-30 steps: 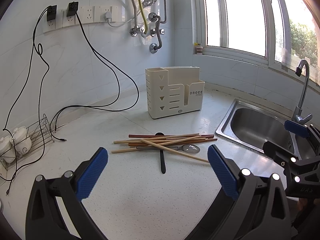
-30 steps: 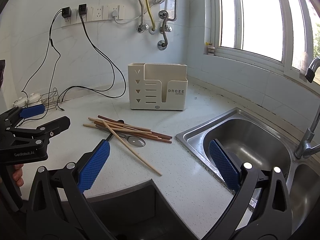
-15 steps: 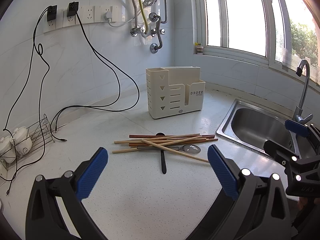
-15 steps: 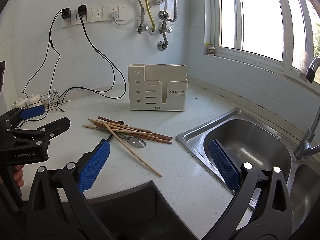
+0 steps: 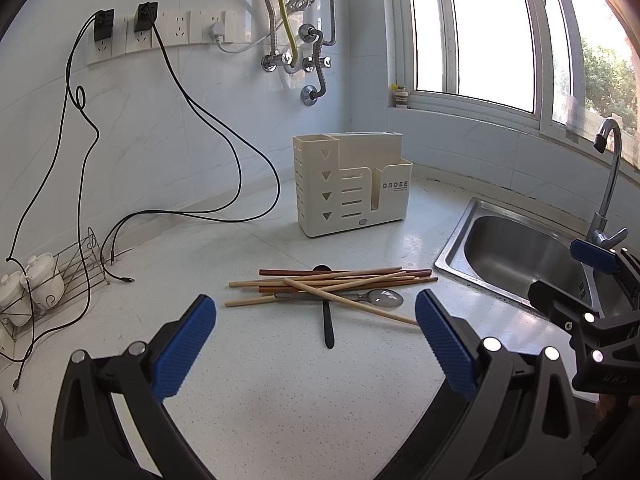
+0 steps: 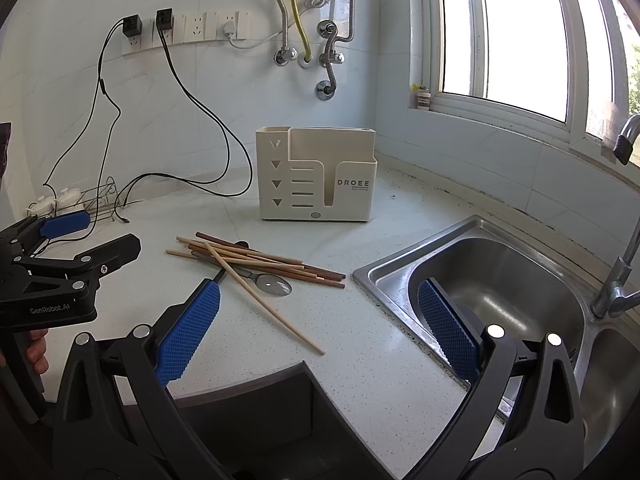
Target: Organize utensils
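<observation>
On the speckled white surface point(image 5: 280, 380), crossed wooden chopsticks point(image 5: 332, 280) could be scattered if clipped by the wide-apart, empty left gripper point(image 5: 316, 340) or right gripper point(image 6: 320, 320).

A home kitchen is shown: a steel sink point(image 6: 492, 280) with tap point(image 5: 608, 184), tiled walls, a speckled counter point(image 5: 280, 380) and water-heater pipes point(image 6: 304, 20).
</observation>
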The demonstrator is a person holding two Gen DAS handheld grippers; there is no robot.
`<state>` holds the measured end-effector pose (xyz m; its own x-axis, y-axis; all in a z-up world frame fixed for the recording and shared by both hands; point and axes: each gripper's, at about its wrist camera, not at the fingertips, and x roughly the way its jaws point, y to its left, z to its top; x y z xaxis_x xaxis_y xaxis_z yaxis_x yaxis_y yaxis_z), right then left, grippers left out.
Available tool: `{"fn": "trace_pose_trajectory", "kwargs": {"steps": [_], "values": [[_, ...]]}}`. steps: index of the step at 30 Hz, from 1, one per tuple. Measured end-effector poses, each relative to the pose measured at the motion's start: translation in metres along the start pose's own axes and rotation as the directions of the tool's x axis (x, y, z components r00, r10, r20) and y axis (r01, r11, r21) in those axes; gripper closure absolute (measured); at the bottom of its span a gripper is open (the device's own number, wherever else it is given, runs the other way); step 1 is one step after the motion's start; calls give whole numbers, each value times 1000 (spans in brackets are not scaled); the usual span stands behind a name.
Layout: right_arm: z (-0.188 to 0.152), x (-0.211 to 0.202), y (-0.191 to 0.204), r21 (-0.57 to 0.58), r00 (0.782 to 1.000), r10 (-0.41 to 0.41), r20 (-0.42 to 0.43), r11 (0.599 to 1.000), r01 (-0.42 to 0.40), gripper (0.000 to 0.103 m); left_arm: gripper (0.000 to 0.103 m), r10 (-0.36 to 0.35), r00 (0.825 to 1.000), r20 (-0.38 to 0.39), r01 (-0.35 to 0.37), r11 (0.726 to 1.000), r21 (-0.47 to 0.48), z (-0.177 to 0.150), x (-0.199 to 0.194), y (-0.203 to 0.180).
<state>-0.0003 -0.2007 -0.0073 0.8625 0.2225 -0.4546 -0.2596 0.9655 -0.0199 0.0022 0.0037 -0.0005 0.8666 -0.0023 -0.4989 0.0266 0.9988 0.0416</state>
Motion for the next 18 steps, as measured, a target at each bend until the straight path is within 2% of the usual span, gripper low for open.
{"fn": "trace_pose_trajectory", "kwargs": {"steps": [18], "values": [[-2,8,2,8,1000,8,-14,1000,-8,8,5,2,1000,-15,-2,1000,6,2,9,4]]}}
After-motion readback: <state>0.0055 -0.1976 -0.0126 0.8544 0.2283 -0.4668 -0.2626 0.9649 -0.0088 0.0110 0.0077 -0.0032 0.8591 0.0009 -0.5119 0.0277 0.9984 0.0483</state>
